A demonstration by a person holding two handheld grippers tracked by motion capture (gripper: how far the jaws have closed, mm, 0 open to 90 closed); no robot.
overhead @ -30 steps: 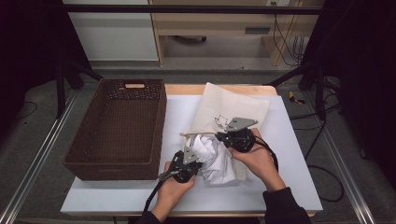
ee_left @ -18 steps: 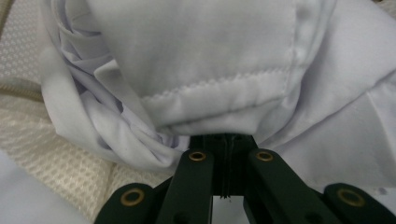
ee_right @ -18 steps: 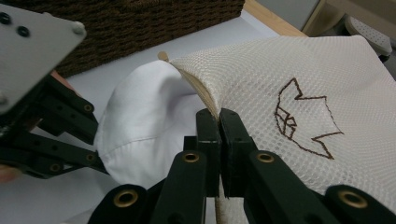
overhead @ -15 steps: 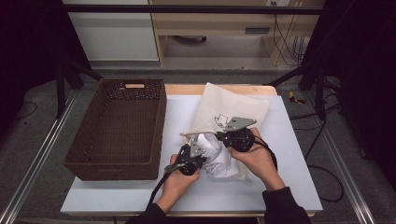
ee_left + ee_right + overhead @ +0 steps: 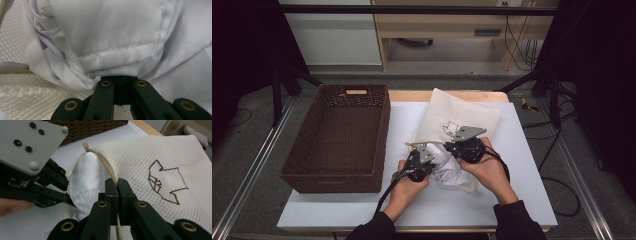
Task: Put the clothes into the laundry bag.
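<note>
My left hand-held gripper (image 5: 123,82) buries its tips in the white garment (image 5: 107,37), so I can't see how much cloth they pinch — the garment runs off at 12 and 3 o'clock. From above, my hands cover most of it. The mesh bag (image 5: 160,167) is cut off at 3 o'clock; its drawn figure (image 5: 451,128) is too small to read.

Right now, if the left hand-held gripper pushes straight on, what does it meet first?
The left hand-held gripper already presses the white garment; straight on lies more of that cloth, probably the mesh bag beyond.
</note>
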